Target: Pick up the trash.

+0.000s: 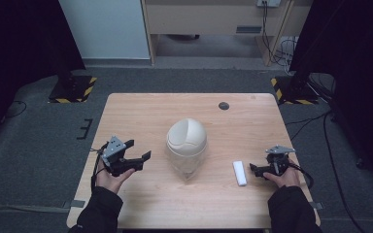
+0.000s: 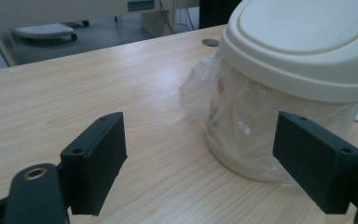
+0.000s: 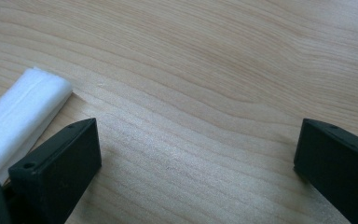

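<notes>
A small bin with a cream domed lid (image 1: 187, 134) and a clear plastic liner stands at the middle of the wooden table (image 1: 141, 116). In the left gripper view the bin (image 2: 298, 56) is close on the right, its crumpled liner (image 2: 223, 107) bulging out under the lid. My left gripper (image 1: 139, 149) (image 2: 200, 168) is open to the bin's left, not touching it. A white folded pad (image 1: 240, 173) (image 3: 21, 119) lies right of the bin. My right gripper (image 1: 256, 168) (image 3: 193, 172) is open just right of the pad, low over bare wood.
A dark round grommet (image 1: 224, 106) sits in the table's far part. On the floor beyond the table, stand bases with yellow-black stripes (image 1: 73, 88) flank it at left and right (image 1: 295, 91). Cables (image 1: 315, 121) run along the right side.
</notes>
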A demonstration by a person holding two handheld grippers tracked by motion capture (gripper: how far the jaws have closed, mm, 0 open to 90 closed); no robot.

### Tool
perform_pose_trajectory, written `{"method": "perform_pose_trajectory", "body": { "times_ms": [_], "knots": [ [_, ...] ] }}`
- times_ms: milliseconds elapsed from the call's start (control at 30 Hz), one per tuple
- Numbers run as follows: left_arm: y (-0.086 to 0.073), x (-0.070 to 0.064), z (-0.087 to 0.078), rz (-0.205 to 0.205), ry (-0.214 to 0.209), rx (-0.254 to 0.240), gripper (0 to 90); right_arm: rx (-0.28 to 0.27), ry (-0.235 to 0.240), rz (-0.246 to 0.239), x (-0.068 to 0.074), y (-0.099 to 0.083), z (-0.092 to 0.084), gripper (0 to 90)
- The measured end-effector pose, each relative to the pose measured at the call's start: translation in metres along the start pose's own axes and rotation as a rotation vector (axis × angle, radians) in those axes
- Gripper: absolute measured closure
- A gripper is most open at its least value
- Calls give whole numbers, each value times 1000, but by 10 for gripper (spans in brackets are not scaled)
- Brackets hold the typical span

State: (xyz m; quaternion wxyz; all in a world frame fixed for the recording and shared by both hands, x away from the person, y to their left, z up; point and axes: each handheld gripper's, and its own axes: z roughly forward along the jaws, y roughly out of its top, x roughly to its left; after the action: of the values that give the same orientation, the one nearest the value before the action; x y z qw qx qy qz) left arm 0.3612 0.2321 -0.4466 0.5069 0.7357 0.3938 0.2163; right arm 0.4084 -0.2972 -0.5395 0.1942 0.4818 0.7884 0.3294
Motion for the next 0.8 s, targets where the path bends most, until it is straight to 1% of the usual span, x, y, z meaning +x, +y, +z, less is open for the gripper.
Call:
{"method": "perform_pose_trajectory", "body": {
  "times_ms": [33,100,133,167,233,300,333,400,433,467,533,633,700,800],
  "knots": [
    [4,-4,0,13,-12,-6,168,0,0,1,0,0,0,6],
    [6,-6,1,16,-20,-9,168,0,0,0,0,0,0,6],
    [10,-10,0,31,-30,-16,168,-1,0,-2,0,0,0,6],
    [10,-10,0,31,-30,-16,168,-1,0,-2,0,0,0,6],
    [17,-15,1,44,-47,-27,168,0,-1,-2,0,0,0,7],
    [20,-17,2,49,-52,-30,168,0,-1,-2,0,0,0,7],
    [25,-21,4,61,-65,-32,168,0,-1,-2,0,0,0,7],
    [27,-23,5,64,-72,-33,168,0,-1,-2,0,0,0,7],
    [30,-25,6,75,-81,-31,167,0,-1,-2,0,0,0,7],
    [30,-25,6,75,-81,-31,167,0,-1,-2,0,0,0,7],
    [35,-31,9,88,-100,-29,167,0,-1,-2,0,0,0,7],
    [38,-34,12,97,-110,-26,167,0,-1,0,0,0,0,7],
    [43,-42,17,126,-136,-19,168,1,-1,0,0,0,0,7],
    [46,-49,25,140,-159,-11,169,0,-1,-1,0,0,0,7]
  ]
}}
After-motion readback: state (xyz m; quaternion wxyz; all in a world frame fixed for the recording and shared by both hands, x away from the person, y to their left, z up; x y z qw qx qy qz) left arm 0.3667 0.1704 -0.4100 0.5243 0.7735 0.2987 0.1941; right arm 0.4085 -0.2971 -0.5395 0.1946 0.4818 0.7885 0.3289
